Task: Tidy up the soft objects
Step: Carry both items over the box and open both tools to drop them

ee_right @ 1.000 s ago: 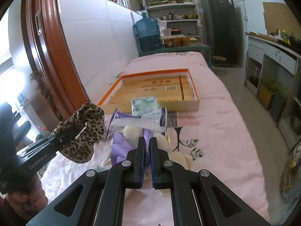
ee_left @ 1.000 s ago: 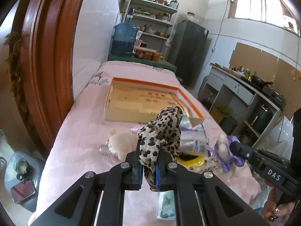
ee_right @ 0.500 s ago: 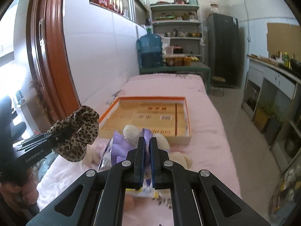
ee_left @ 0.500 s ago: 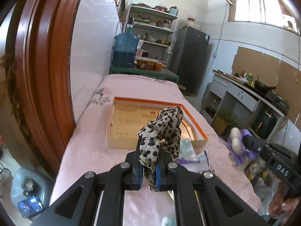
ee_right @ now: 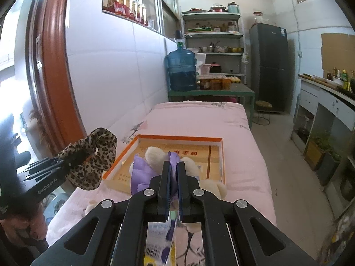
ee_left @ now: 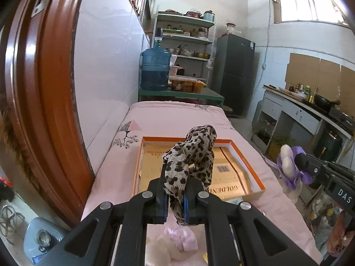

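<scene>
My left gripper is shut on a leopard-print scrunchie and holds it above the near edge of the orange-rimmed cardboard box. It also shows in the right wrist view. My right gripper is shut on a cream plush toy with a purple bow, held above the box. The toy also shows in the left wrist view, right of the box.
The box lies on a pink padded table. A pink and cream soft item and a printed packet lie near the front edge. A brown door frame stands left. A blue water jug stands behind.
Both grippers have risen and moved forward with their loads. The box now lies right under them, and the loose items on the table have dropped to the bottom of view.
</scene>
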Demonstrator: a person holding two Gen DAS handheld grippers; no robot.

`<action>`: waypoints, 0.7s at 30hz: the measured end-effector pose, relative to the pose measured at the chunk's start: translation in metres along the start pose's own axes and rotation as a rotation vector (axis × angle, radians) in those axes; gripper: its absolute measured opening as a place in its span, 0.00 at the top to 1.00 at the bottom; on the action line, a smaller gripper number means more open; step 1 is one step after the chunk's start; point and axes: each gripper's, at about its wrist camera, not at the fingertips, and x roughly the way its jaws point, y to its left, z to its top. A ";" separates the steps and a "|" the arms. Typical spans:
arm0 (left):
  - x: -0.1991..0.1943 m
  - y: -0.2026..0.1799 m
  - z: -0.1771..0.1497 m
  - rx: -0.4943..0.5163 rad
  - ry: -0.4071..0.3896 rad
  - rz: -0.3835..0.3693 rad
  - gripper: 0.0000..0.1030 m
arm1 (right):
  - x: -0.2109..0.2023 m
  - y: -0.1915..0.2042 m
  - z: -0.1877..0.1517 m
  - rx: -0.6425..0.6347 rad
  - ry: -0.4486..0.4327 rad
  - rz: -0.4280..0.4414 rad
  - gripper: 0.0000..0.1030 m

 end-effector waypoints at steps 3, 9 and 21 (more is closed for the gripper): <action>0.013 -0.002 0.008 0.001 0.001 0.016 0.91 | 0.017 -0.006 0.007 0.006 0.005 0.005 0.95; 0.045 0.000 0.025 -0.034 0.003 0.044 0.91 | 0.051 -0.020 0.023 0.020 0.018 0.009 0.95; 0.102 -0.001 0.042 -0.008 0.061 0.069 0.91 | 0.107 -0.037 0.039 0.009 0.047 -0.017 0.95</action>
